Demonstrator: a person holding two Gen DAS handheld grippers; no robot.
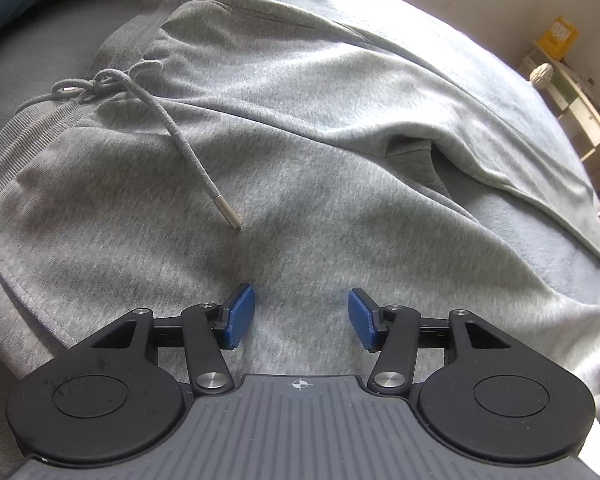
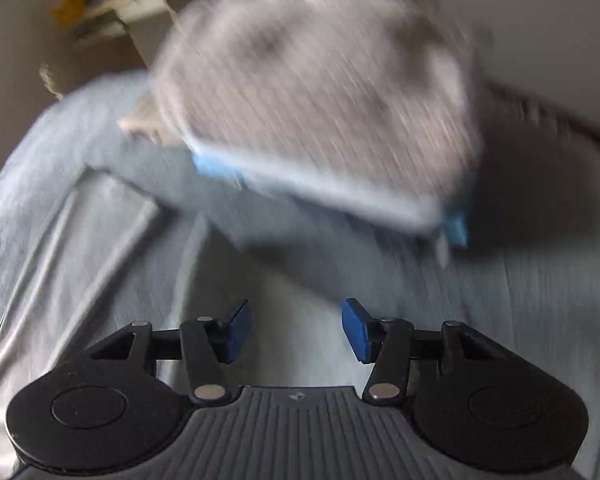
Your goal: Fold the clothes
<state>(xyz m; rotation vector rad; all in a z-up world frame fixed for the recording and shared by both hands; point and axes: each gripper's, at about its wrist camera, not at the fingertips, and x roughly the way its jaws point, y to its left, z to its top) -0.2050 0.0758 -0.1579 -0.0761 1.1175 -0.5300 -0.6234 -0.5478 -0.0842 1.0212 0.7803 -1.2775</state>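
Left hand-held gripper (image 1: 301,316) agape over grey sweatpants (image 1: 300,152) (drawstring (image 1: 172,124) loose)

Your left gripper (image 1: 301,316): jaws spread wide, nothing between the blue pads (image 1: 241,317). Both black linkage arms splay outward from the ribbed grey body, and the fingers point forward and down at a shallow tilt.

Your right gripper (image 2: 297,330): jaws likewise parted, gap clear, with the blue pads (image 2: 356,330) facing each other across it. Linkages are symmetric. The view ahead of the fingers is smeared by motion blur, while the gripper itself shows sharp.
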